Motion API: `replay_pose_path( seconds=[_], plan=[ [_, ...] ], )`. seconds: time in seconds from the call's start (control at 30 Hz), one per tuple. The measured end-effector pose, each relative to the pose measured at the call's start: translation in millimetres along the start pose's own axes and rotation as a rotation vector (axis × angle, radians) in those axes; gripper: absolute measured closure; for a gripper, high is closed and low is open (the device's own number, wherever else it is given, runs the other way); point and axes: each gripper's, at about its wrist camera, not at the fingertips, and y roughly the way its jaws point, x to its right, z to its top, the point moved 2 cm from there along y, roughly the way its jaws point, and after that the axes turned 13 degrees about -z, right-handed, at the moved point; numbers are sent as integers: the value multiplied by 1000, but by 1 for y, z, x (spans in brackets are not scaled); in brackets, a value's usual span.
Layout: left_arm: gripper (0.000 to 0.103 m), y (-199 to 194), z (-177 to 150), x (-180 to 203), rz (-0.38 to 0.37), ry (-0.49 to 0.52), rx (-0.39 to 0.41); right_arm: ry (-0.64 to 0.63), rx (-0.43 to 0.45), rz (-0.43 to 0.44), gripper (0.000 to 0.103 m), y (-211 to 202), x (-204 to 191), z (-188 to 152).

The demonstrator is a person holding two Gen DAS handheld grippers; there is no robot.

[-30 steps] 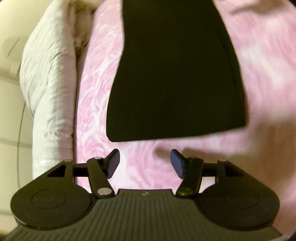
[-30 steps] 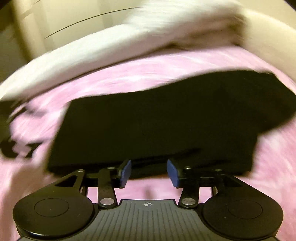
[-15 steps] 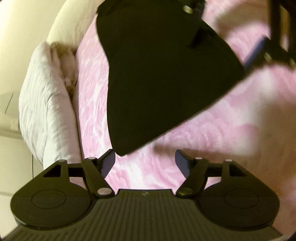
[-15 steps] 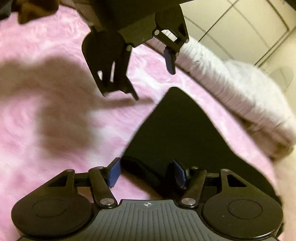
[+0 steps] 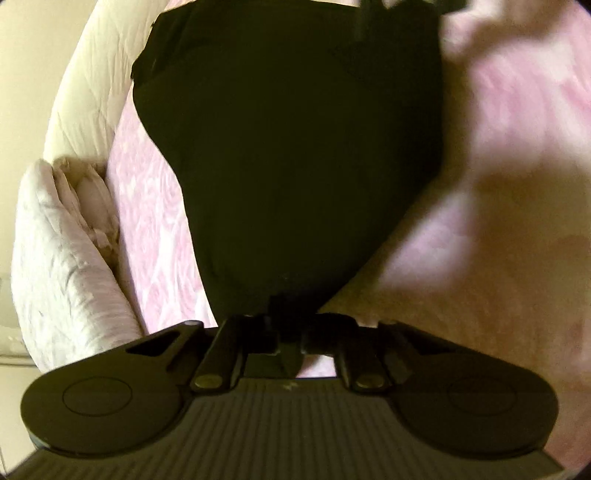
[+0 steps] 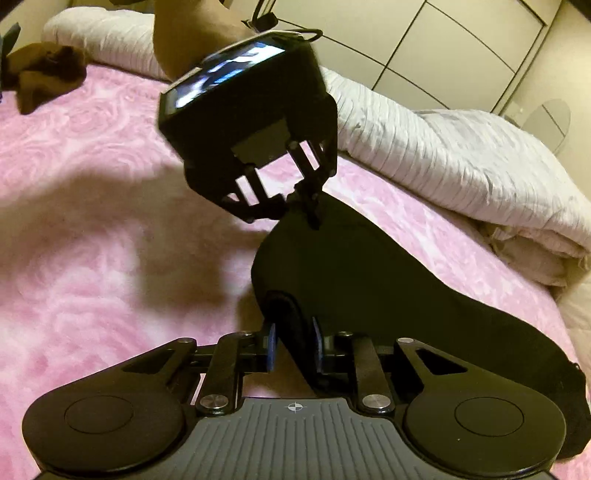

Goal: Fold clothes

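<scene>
A black garment point(image 5: 295, 147) lies on the pink bedspread point(image 5: 517, 129). In the left wrist view its near corner runs into my left gripper point(image 5: 290, 332), whose jaws are closing and pinch that corner. The right wrist view shows the same black garment point(image 6: 369, 280) stretched between both tools. There the left gripper point(image 6: 312, 212) grips the far corner. My right gripper point(image 6: 294, 347) is closing too, and its blue pads point(image 6: 271, 349) press on a thick rolled edge of the cloth. A person's forearm point(image 6: 192, 33) carries the left tool.
A rumpled white duvet point(image 6: 443, 155) lies along the bed's far side, seen also as the white duvet point(image 5: 62, 258) at the left. A brown plush toy point(image 6: 44, 70) sits on the pink bedspread point(image 6: 92, 221) at the far left. Cupboard doors point(image 6: 443, 48) stand behind.
Both grippers went from open to closed on the black garment. The left one came down onto the near corner; the right one took the rolled edge. Both views rolled.
</scene>
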Motion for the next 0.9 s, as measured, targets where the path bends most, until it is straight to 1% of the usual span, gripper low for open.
replay_pose_path(
  seconds=[0.03, 0.07, 0.1, 0.13, 0.17, 0.2, 0.27, 0.33, 0.37, 0.4, 0.43, 0.47, 0.53, 0.63, 0.73, 0.8, 0.9],
  plan=[
    [97, -1, -1, -4, -10, -10, 3, 7, 0, 5, 82, -4, 2, 2],
    [97, -2, -2, -7, -20, -20, 6, 10, 1, 5, 72, -8, 2, 3],
    [97, -8, 1, -11, -35, -34, 9, 1, 5, -5, 56, -10, -3, 2],
    [97, -10, 2, -15, -45, -47, 11, -16, 11, -19, 49, -9, -10, 1],
    [97, -12, 3, -19, -54, -60, 12, -34, 17, -31, 38, -9, -16, -1],
    [97, -14, 4, -24, -63, -73, 14, -54, 19, -42, 33, -8, -22, -4],
    [97, -17, 6, -31, -73, -93, 16, -110, 9, -82, 33, 3, -30, -7],
    [98, -19, 8, -38, -73, -107, 18, -174, -15, -153, 33, 23, -33, -12],
    [98, -21, 8, -37, -68, -110, 15, -168, -20, -176, 37, 28, -27, -12],
    [98, -23, 8, -37, -63, -113, 13, -135, -29, -179, 45, 32, -18, -12],
    [98, -26, 9, -36, -53, -123, 11, -105, -42, -179, 78, 36, -9, -12],
    [98, -29, 10, -36, -43, -132, 9, -93, -61, -164, 94, 39, -3, -12],
    [98, -36, 12, -36, -23, -152, 6, -76, -57, -134, 97, 35, 6, -8],
    [99, -53, 12, -30, 7, -169, 0, -66, -51, -92, 97, 18, 9, 4],
    [99, -84, 8, -18, 25, -203, -14, -67, -36, -52, 97, -8, 5, 20],
    [99, -113, 5, 2, 24, -244, -34, -67, -23, -12, 97, -31, -1, 31],
    [99, -164, 0, 50, -18, -292, -82, -78, 7, 103, 97, -80, -27, 45]
  ],
)
